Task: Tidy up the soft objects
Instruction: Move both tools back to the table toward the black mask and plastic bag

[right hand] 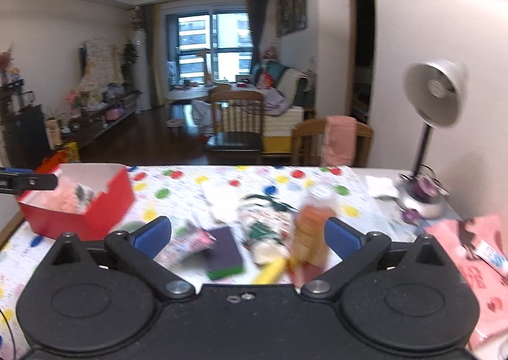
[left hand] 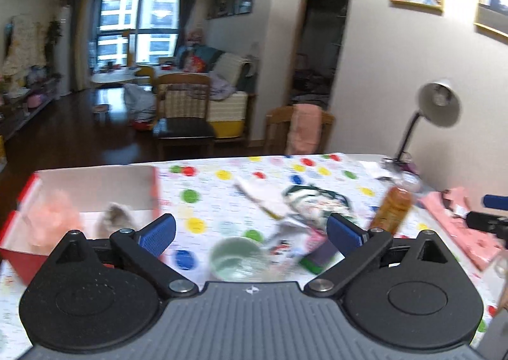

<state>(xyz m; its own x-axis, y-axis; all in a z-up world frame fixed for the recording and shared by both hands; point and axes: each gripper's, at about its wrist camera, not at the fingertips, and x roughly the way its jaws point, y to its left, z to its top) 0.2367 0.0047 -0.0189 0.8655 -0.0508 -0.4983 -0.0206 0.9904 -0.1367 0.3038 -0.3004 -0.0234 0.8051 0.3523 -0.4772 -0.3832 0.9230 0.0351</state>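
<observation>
A red box (left hand: pixel 19 255) (right hand: pixel 104 198) stands at the table's left and holds a pink soft item (left hand: pixel 54 217) (right hand: pixel 65 198) and a grey furry one (left hand: pixel 116 217). A white and green patterned cloth (left hand: pixel 304 201) (right hand: pixel 270 217) lies mid-table. A purple and green sponge (right hand: pixel 225 252) (left hand: pixel 317 256) lies near it. My left gripper (left hand: pixel 250 233) is open and empty above the table, right of the box. My right gripper (right hand: pixel 247 234) is open and empty above the sponge and cloth.
An orange drink bottle (right hand: pixel 312 233) (left hand: pixel 393 210) stands between the cloth and a pink bag (right hand: pixel 470 252) (left hand: pixel 460 226) at the right. A green cup (left hand: pixel 236 260) sits below the left gripper. A desk lamp (right hand: pixel 435 96) stands at the far right. Chairs (right hand: pixel 238 122) stand beyond the table.
</observation>
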